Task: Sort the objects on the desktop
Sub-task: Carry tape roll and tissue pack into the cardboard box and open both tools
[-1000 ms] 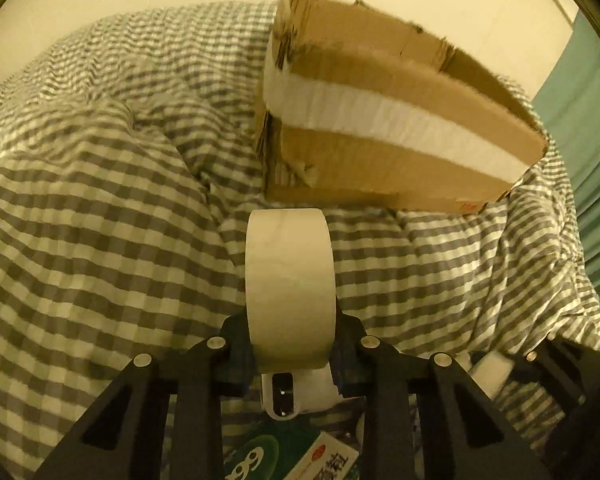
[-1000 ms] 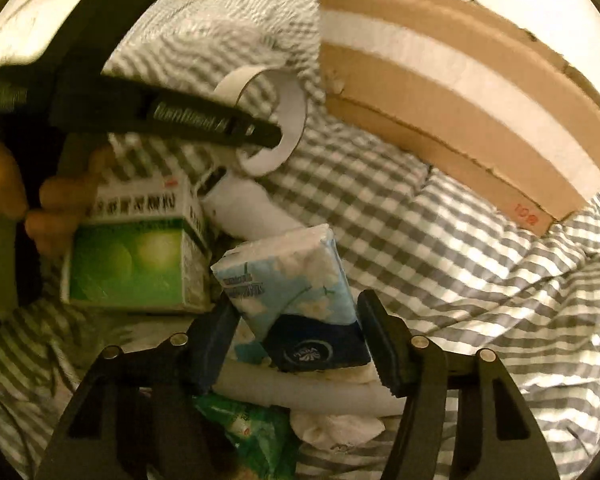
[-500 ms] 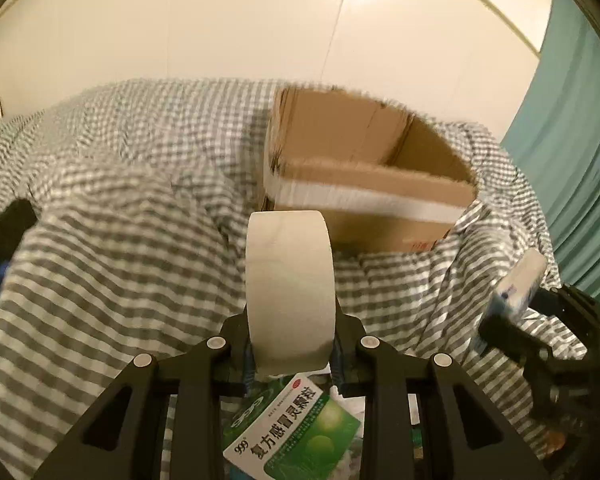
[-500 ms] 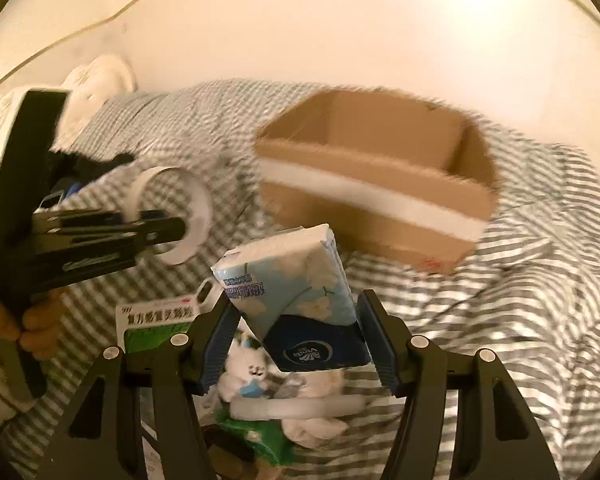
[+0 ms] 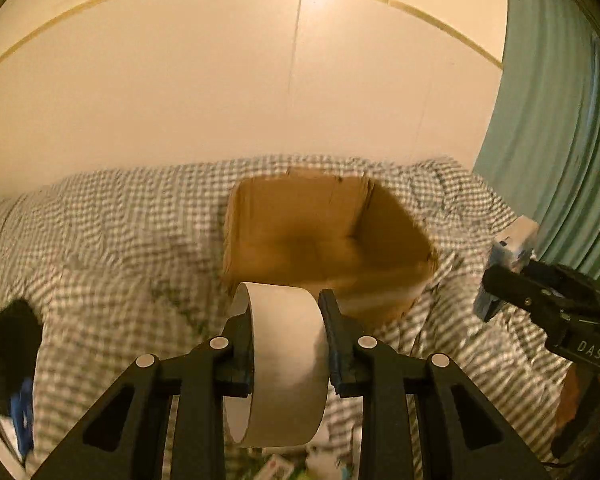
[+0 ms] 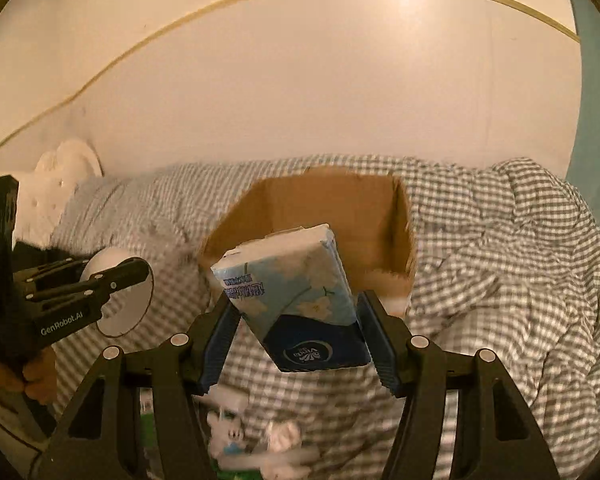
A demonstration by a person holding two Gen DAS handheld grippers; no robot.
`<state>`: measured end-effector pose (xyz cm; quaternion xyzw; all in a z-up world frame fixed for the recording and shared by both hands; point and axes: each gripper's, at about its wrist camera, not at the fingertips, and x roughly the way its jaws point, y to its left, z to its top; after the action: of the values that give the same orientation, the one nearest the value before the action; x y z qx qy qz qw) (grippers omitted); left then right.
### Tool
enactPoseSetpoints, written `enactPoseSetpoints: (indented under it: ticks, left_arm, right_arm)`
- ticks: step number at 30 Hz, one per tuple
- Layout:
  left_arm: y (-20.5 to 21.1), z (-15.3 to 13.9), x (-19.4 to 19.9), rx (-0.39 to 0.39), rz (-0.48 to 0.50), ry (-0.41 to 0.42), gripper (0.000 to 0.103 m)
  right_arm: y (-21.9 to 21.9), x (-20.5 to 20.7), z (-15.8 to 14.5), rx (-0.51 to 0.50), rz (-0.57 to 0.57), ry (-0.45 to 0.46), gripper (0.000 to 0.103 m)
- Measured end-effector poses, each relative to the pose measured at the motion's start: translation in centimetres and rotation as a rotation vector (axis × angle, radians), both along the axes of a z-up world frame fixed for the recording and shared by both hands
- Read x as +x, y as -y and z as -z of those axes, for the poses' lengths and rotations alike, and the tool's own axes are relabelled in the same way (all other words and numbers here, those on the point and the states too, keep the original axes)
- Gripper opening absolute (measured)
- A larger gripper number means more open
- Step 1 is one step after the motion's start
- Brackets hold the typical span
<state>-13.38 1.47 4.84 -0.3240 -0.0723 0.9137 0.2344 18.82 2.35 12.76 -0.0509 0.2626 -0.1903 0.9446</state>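
Currently I have both grippers loaded and raised above the checked bedding (image 5: 112,240). On the left, my left gripper (image 5: 286,344) is clamped on the tape roll (image 5: 284,364), which stands on edge between the fingers with its hole facing sideways. The open cardboard box (image 5: 320,240) lies straight ahead and beyond the fingertips, its mouth tilted toward me.

On the right, my right gripper (image 6: 296,320) is closed on the tissue pack (image 6: 296,296), gripped near its dark lower end, long axis tipped up and away toward the box (image 6: 332,204). From this side the box again sits directly ahead, just past the pack's top edge.

I judge the coming move to be a forward carry and release into the box for each item. Both grippers look about equally distant from it; I cannot tell which is nearer.

Limits: the box floor is blurred in the left view and partly covered by the pack in the right view, so its contents are unconfirmed. Loose items (image 6: 256,436) at the near edge are smeared and cut off; I cannot identify them reliably.
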Motion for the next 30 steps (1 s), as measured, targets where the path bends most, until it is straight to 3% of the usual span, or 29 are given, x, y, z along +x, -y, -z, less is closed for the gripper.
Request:
enactPoseSetpoints:
  ticks: [6,13,20,24,26,27,28,29,30]
  left_arm:
    - [-2.2,-1.1,-4.9,0.041,0.063,-0.004,0.027]
    - [-4.5,-0.8,-11.0,0.049,0.078,-0.003,0.027]
    - [-6.2,3.1,-16.3,0.035,0.061,0.059,0.027]
    - [-6.8,5.0,-17.4,-0.005,0.029,0.064,0.029]
    - [-7.1,5.3,-17.2,-0.013,0.004,0.058,0.043]
    - [-7.1,5.2,-17.2,-0.009,0.004,0.060,0.067]
    - [-7.2,5.0,-16.9,-0.010,-0.004,0.055,0.084]
    - [-7.0,4.6,-16.4,-0.012,-0.027,0.028,0.087]
    - [-7.1,4.1,-15.9,-0.018,-0.040,0.006,0.087]
  right_arm:
    - [3.1,3.5,-1.7,0.055,0.018,0.009,0.060]
    - [6.7,9.3,-2.4,0.016,0.032,-0.047,0.060]
    - [12.4,13.6,0.1,0.061,0.093,-0.094,0.060]
    - [14.9,14.7,1.7,0.121,0.113,-0.098,0.062]
    - [15.3,15.0,2.1,0.132,0.121,-0.101,0.066]
    - [15.3,15.2,2.3,0.119,0.129,-0.104,0.070]
    - [15.0,15.0,2.2,0.094,0.144,-0.095,0.081]
    - [14.7,14.6,1.9,0.068,0.152,-0.070,0.090]
    - [14.7,14.5,1.0,0.060,0.150,-0.050,0.091]
